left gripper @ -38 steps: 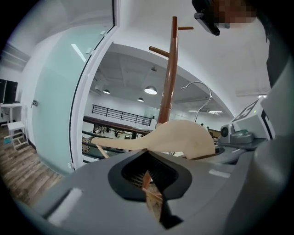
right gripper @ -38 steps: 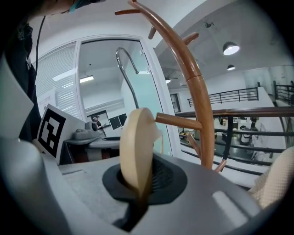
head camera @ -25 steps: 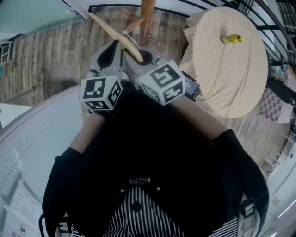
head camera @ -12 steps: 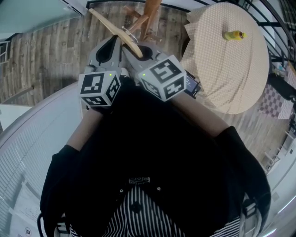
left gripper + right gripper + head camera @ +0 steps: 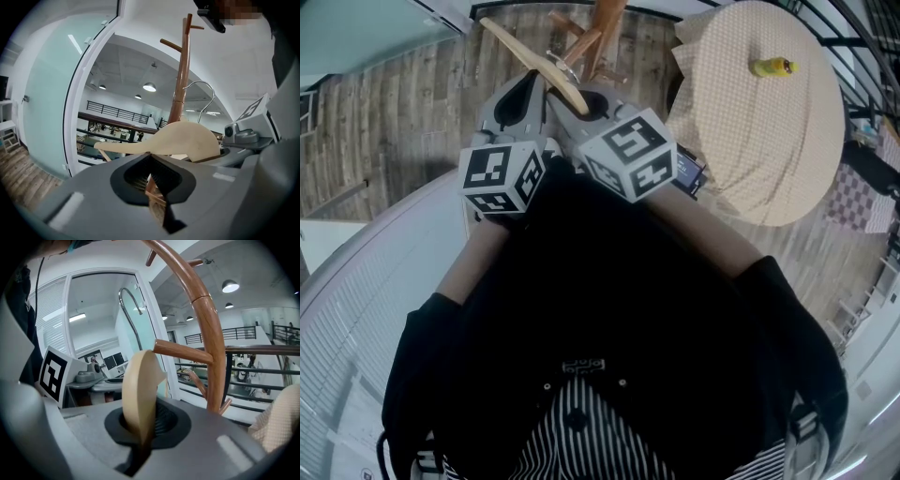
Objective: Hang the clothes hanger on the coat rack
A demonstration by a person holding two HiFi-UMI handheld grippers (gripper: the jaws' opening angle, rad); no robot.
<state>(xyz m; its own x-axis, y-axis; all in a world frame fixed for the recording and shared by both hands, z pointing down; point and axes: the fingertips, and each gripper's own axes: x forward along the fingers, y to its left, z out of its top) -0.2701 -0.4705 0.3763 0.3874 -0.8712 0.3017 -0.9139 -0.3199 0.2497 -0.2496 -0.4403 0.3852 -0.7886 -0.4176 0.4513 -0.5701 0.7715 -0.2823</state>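
Observation:
My right gripper (image 5: 579,101) (image 5: 140,427) is shut on the pale wooden clothes hanger (image 5: 528,58) (image 5: 140,390), which stands edge-on between its jaws. The hanger's metal hook (image 5: 130,310) (image 5: 202,93) rises above it. The brown wooden coat rack (image 5: 602,23) (image 5: 209,333) (image 5: 183,70) stands just beyond the hanger, one of its pegs (image 5: 180,350) close by. My left gripper (image 5: 525,94) (image 5: 152,177) sits beside the right one, jaws shut with nothing in them. The hanger's broad shoulder (image 5: 183,140) passes in front of it.
A round table (image 5: 769,141) under a checked cloth stands to the right of the rack, with a small yellow object (image 5: 772,67) on it. A wood floor (image 5: 403,103) lies ahead, and a glass wall (image 5: 51,103) is at the left. The person's dark clothing fills the lower head view.

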